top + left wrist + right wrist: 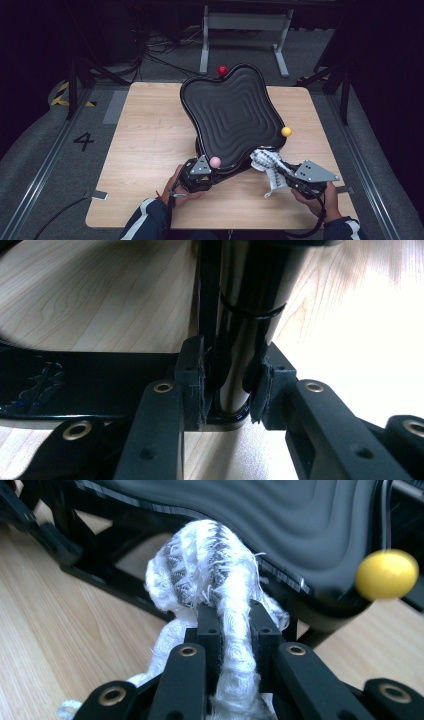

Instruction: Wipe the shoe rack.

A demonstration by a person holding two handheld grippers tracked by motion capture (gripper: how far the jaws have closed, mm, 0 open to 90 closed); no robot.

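A pale wooden counter (150, 130) with rounded corners stands on a grey floor. On it sits a large black wavy-edged tray with a ridged surface (232, 112), tilted on a glossy black stand. The tray's far edge reaches over the counter's far edge. Three small balls sit at its rim: a red ball (222, 70) at the far edge, a yellow ball (286, 131) at the right and a pink ball (215, 162) at the near left.

A person's forearms enter from the bottom, in dark sleeves with a white stripe. The left hand (176, 187) holds the left hand-held gripper (200, 172) low, just under the tray's near-left corner. In the left gripper view its pads (200, 377) sit on either side of the stand's shiny black post (245, 325); whether they press on it is hard to make out (the right half of that view is washed out by glare).

The right hand (320, 200) holds the right hand-held gripper (280, 172) angled towards the tray's near-right edge, clamped on a frayed white woven cloth with grey flecks (210, 575). The bunched cloth rests against the tray's underside rim, near the yellow ball, and its tail hangs to the counter.

Bare wood lies open to the left of the tray.
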